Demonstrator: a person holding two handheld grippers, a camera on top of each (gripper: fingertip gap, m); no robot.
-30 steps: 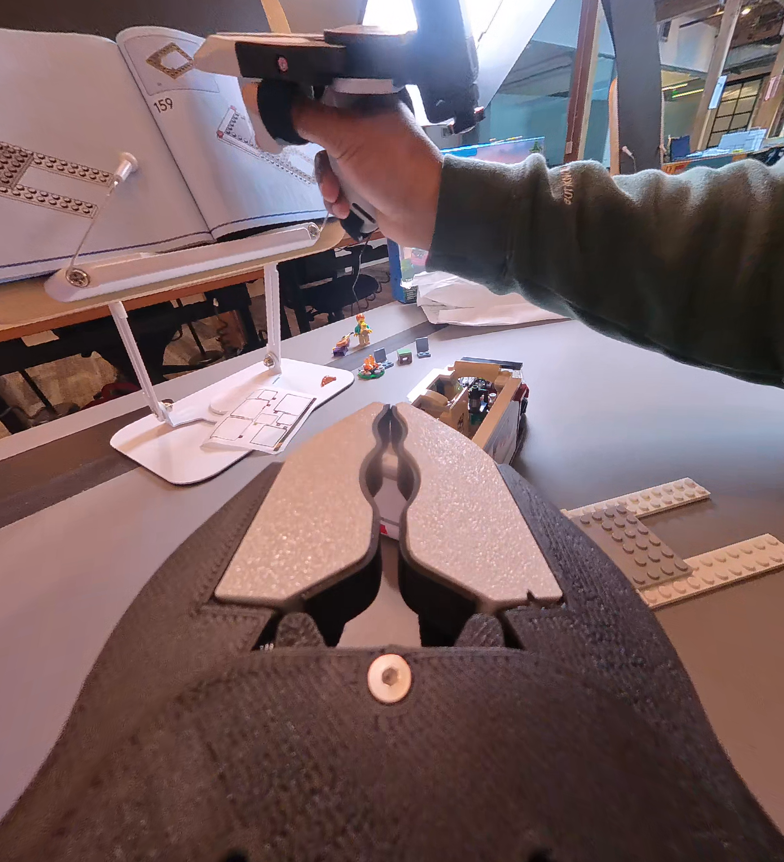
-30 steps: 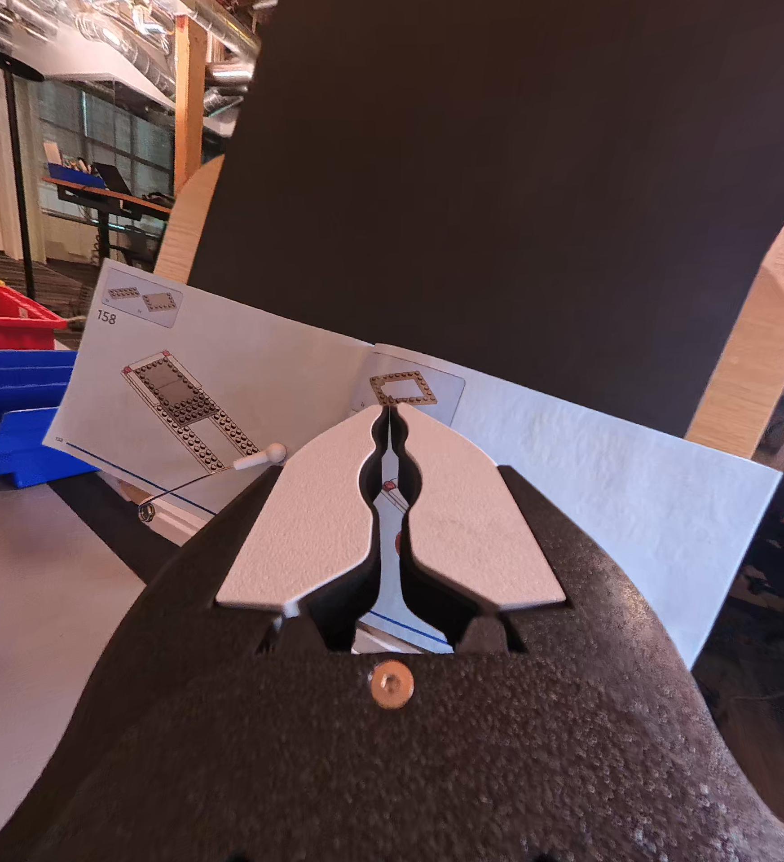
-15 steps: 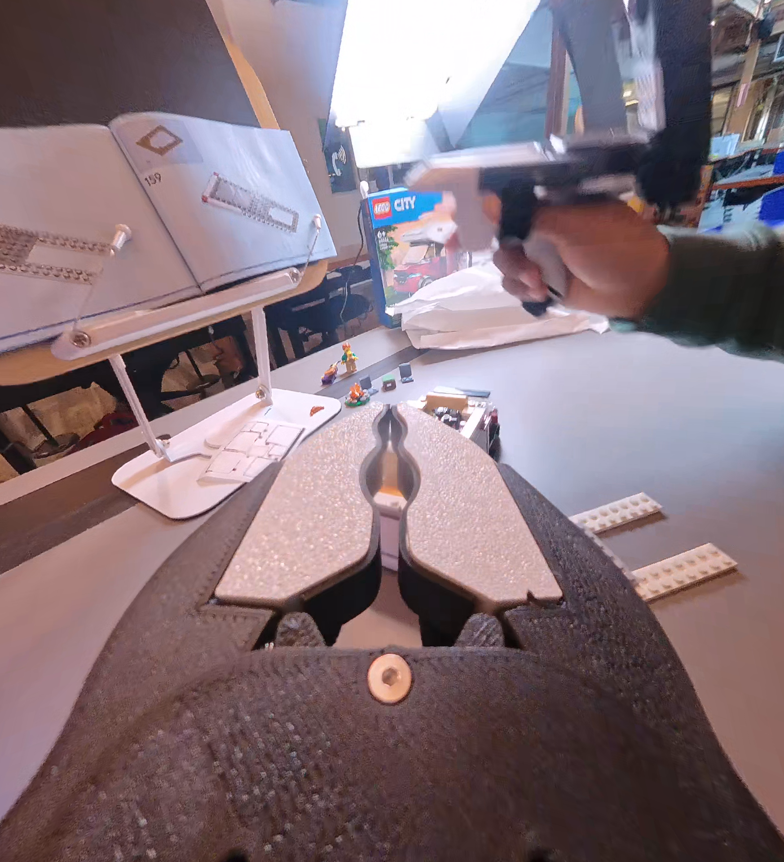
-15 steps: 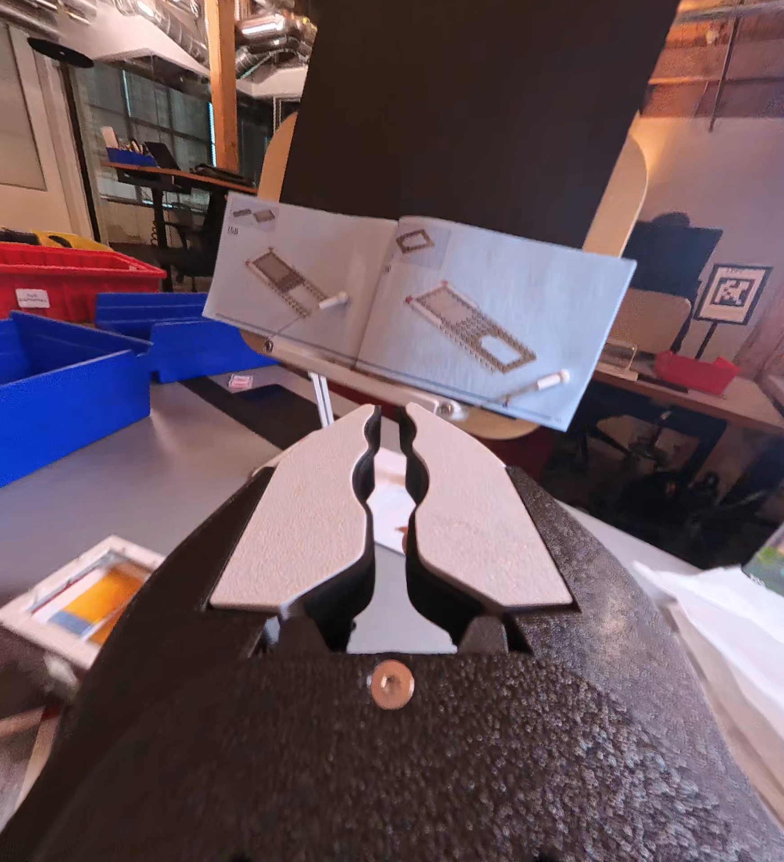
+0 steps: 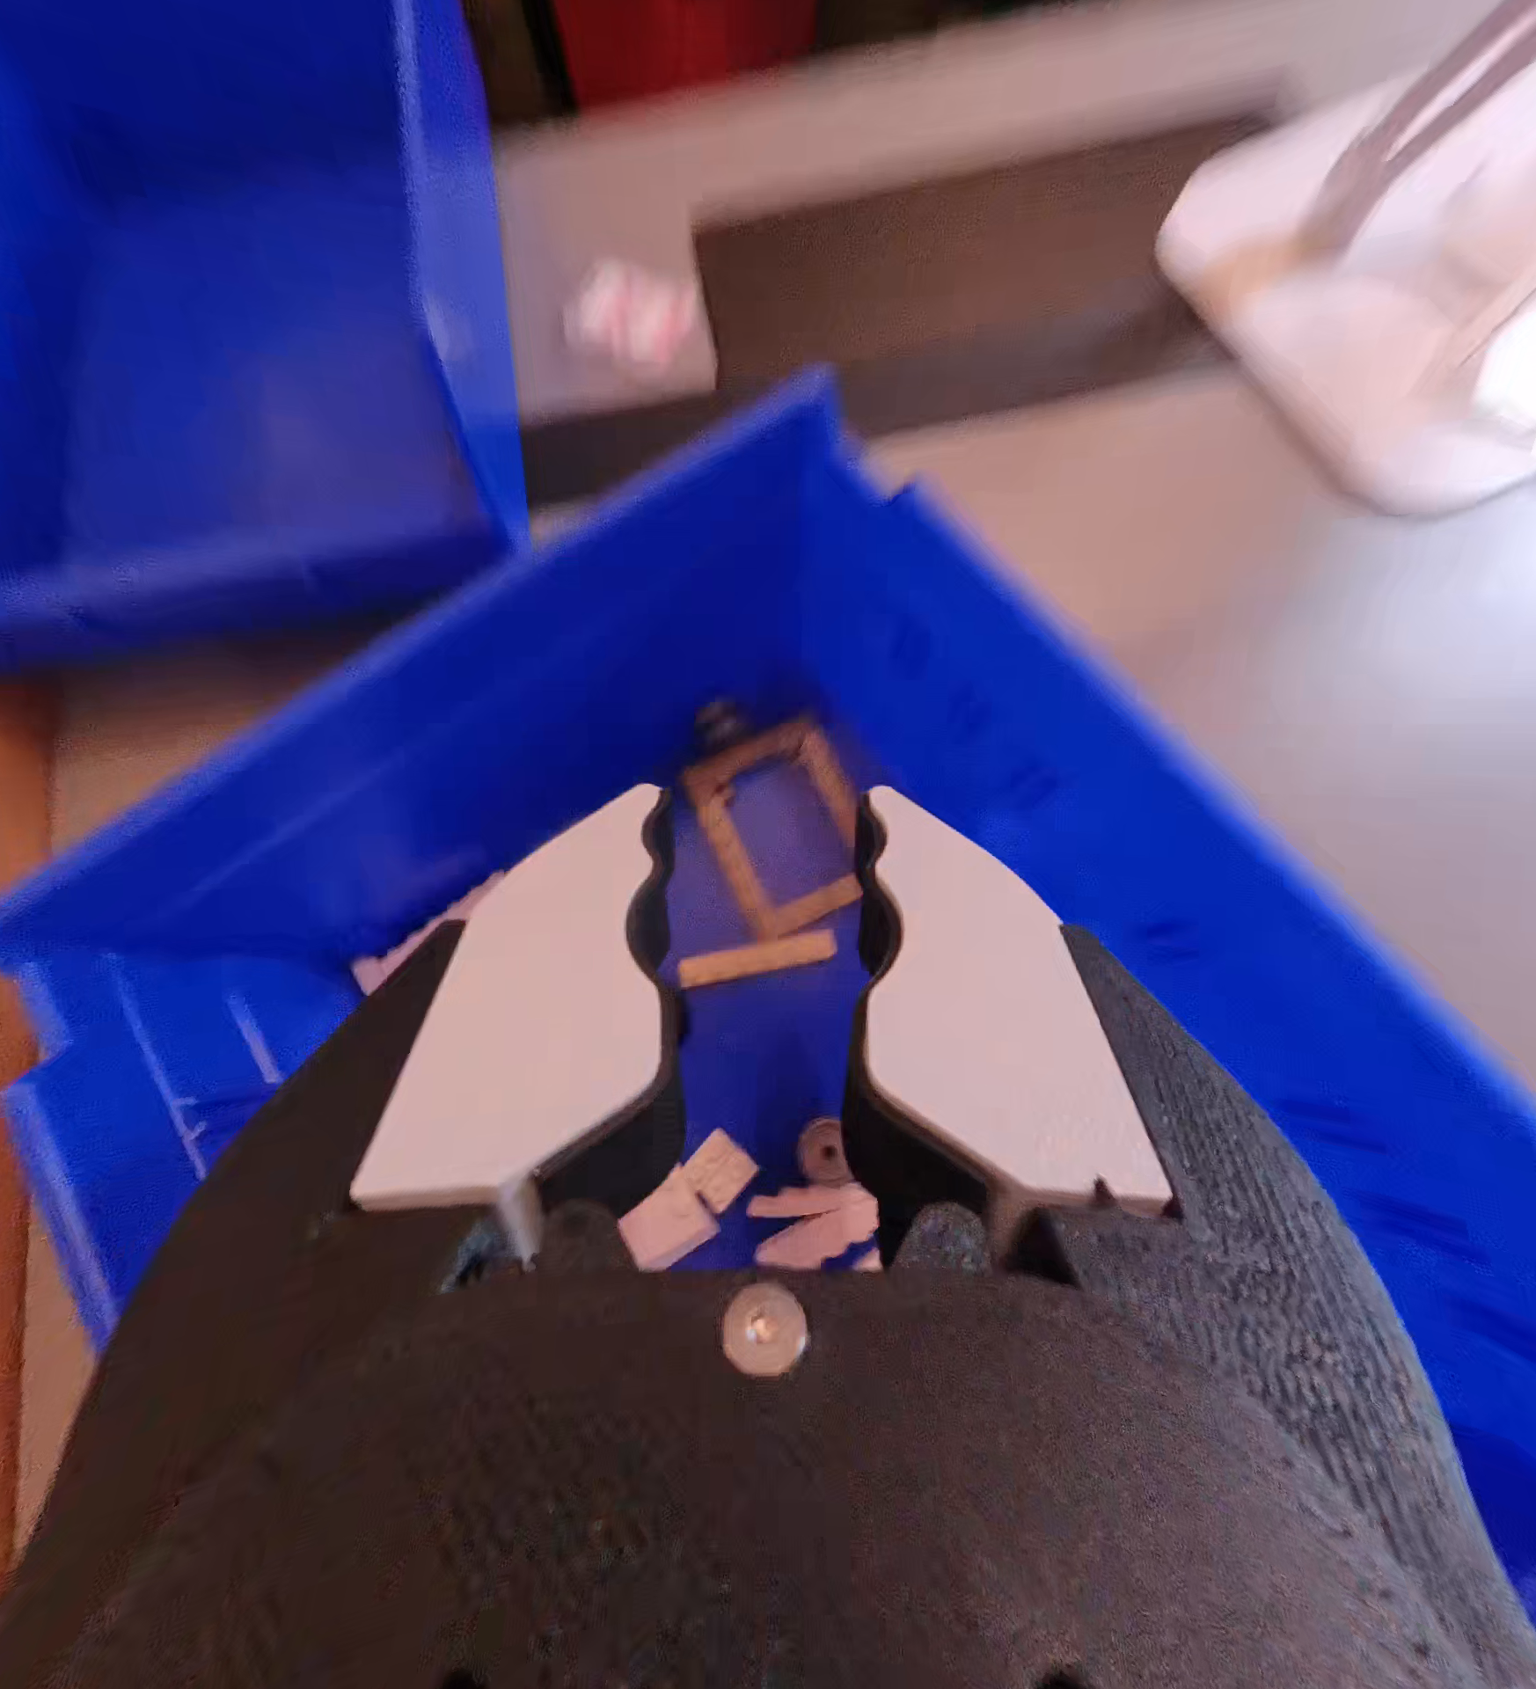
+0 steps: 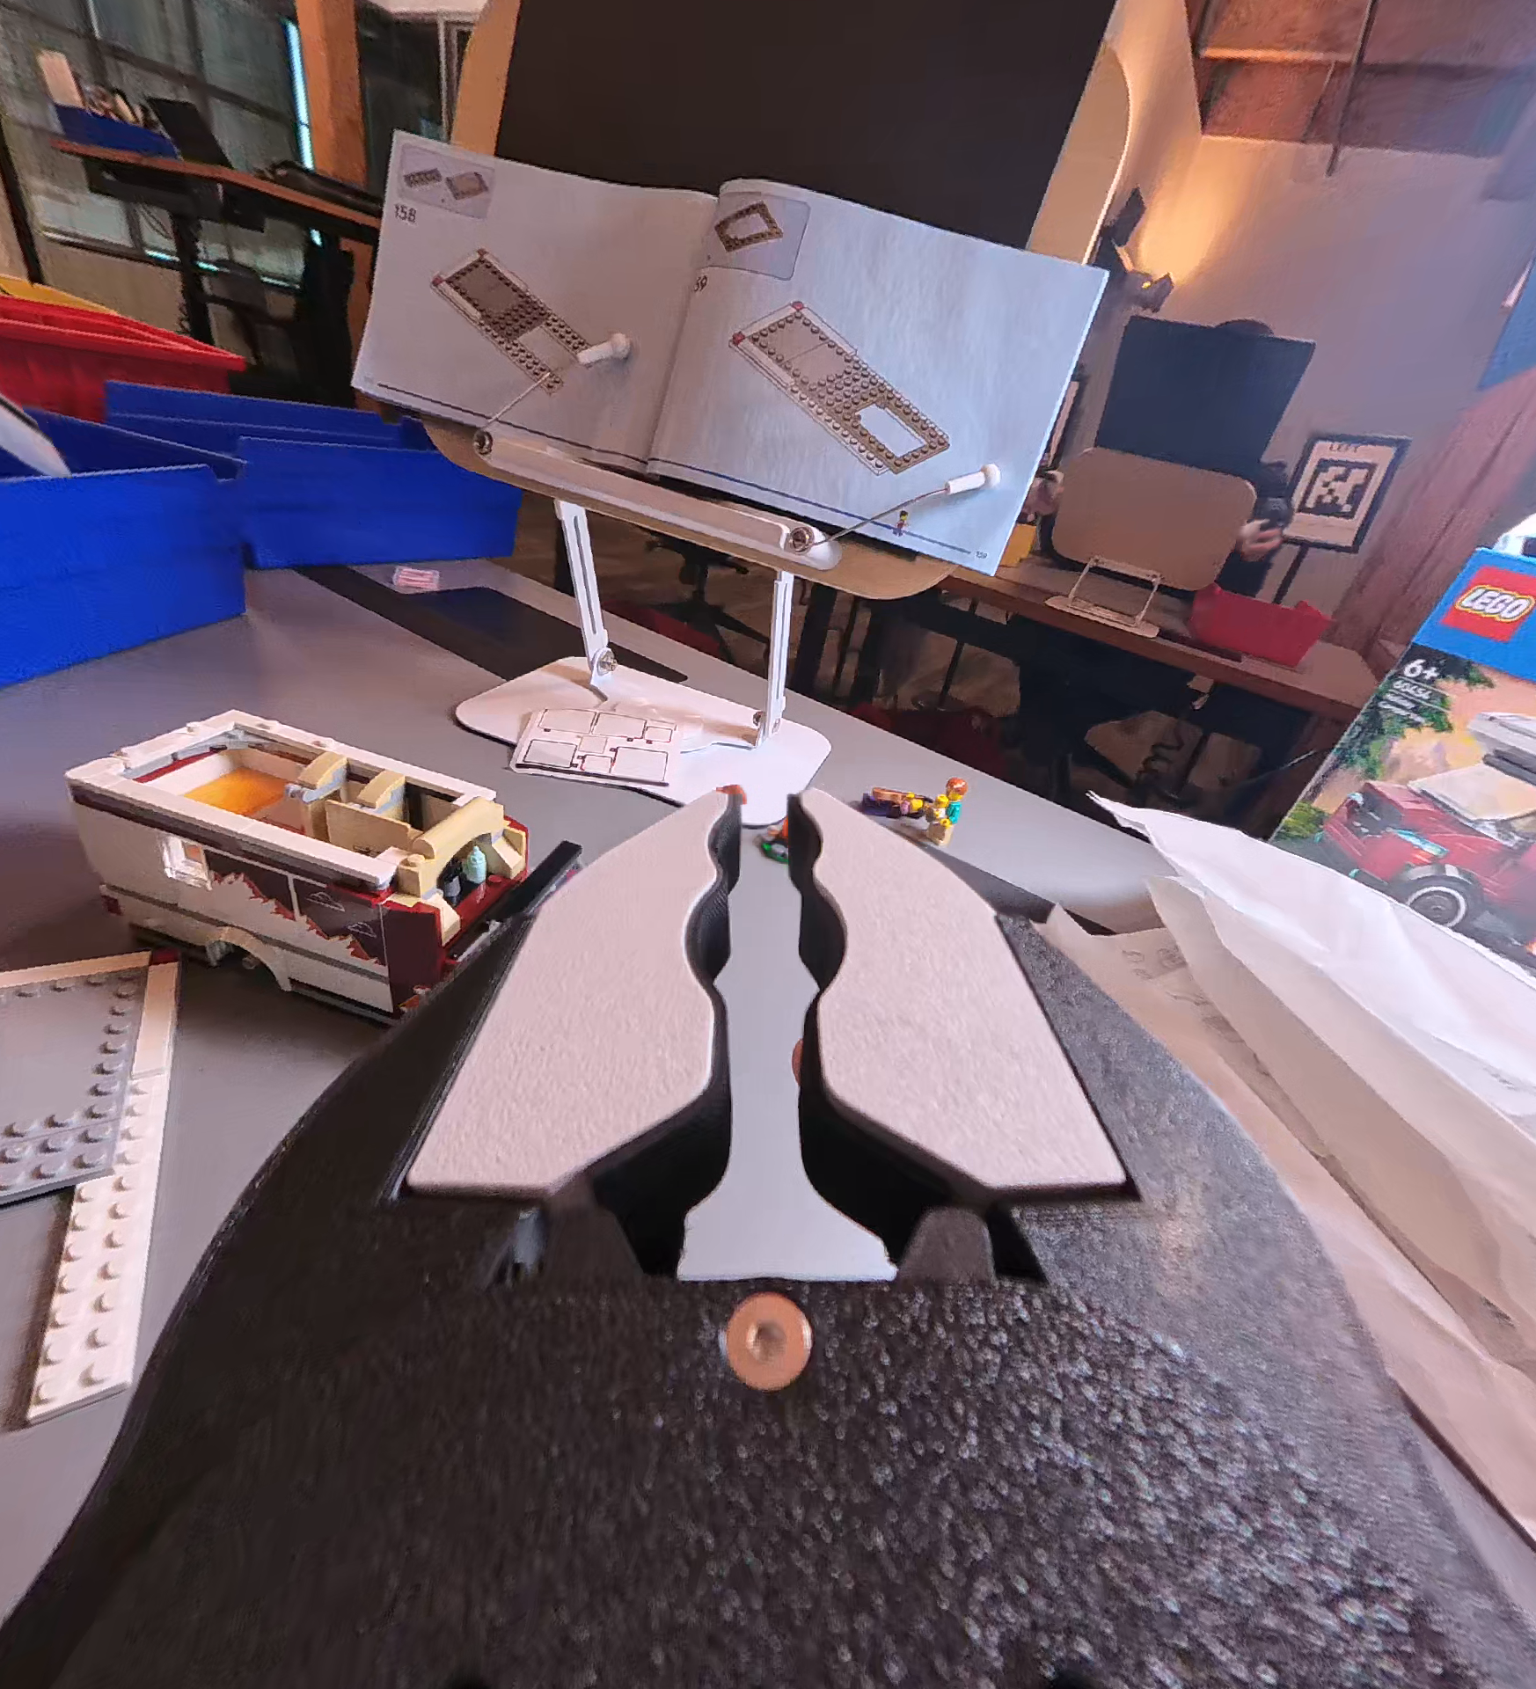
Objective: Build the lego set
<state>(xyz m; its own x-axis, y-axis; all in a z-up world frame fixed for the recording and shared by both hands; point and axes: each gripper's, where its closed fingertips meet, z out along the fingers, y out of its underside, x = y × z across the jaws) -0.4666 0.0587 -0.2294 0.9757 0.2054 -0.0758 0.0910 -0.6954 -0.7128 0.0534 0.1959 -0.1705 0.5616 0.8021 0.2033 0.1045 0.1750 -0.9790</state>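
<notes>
My left gripper [image 5: 766,795] is open and hangs over a blue bin [image 5: 563,695]. Nothing is in its grasp. On the bin's floor beyond the fingertips lies a tan rectangular frame piece [image 5: 728,850] with a tan strip [image 5: 755,960] beside it. Small white pieces [image 5: 682,1206] and a small grey round piece [image 5: 824,1147] lie nearer the gripper's base. The view is blurred. My right gripper [image 6: 762,800] is slightly open and empty above the grey table [image 6: 335,658]. A roofless camper van model [image 6: 289,850] stands to its left.
A grey and white studded plate assembly [image 6: 24,1078] lies at the left. An open instruction booklet [image 6: 728,356] sits on a white stand [image 6: 645,722]. A minifigure [image 6: 947,804], white paper bags [image 6: 1386,1051], a set box [image 6: 1477,777], blue bins [image 6: 79,548] and a second bin [image 5: 198,320] surround. My hands' fingertips stand some 55 cm from each other. About 11 cm separates my left fingertips from the small grey round piece [image 5: 824,1147]. My left tips are about 40 cm from the roofless camper van model [image 6: 289,850], my right tips only 15 cm.
My left gripper swung from the table to above the blue bin and opened from shut. My right gripper drew back from the booklet and opened a little.
</notes>
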